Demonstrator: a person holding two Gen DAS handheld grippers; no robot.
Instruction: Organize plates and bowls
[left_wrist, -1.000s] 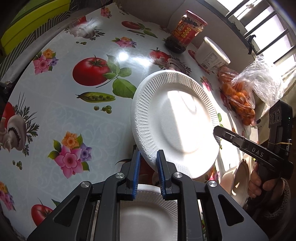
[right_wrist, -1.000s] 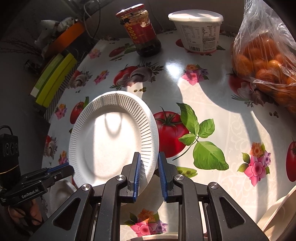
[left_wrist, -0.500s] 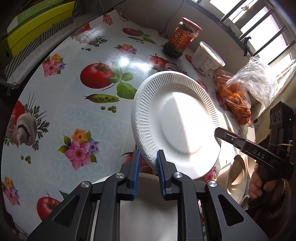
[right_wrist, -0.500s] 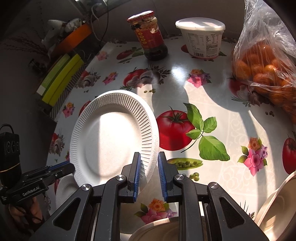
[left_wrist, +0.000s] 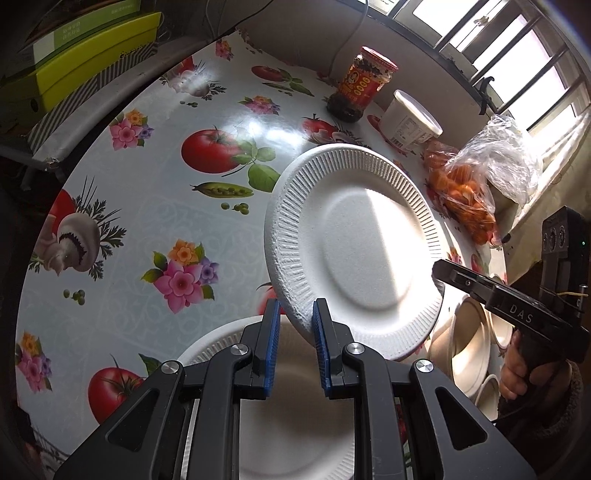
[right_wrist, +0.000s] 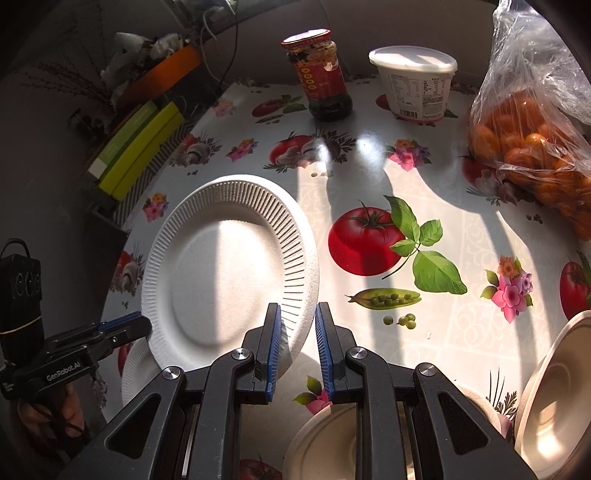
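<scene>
Both the left gripper (left_wrist: 293, 325) and the right gripper (right_wrist: 297, 328) have their jaws clamped on opposite rims of one paper plate (left_wrist: 354, 251), held tilted above the table (left_wrist: 147, 229); it looks light, thin and easily creased, so the ribbed rim is the place to pinch; the left view shows another plate (left_wrist: 295, 417) underneath; the right view shows bowls (right_wrist: 554, 387) nearby.

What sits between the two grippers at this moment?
One ribbed paper plate spans the gap: the left gripper holds one rim, the right gripper the opposite rim. Both wrist views show it.
</scene>
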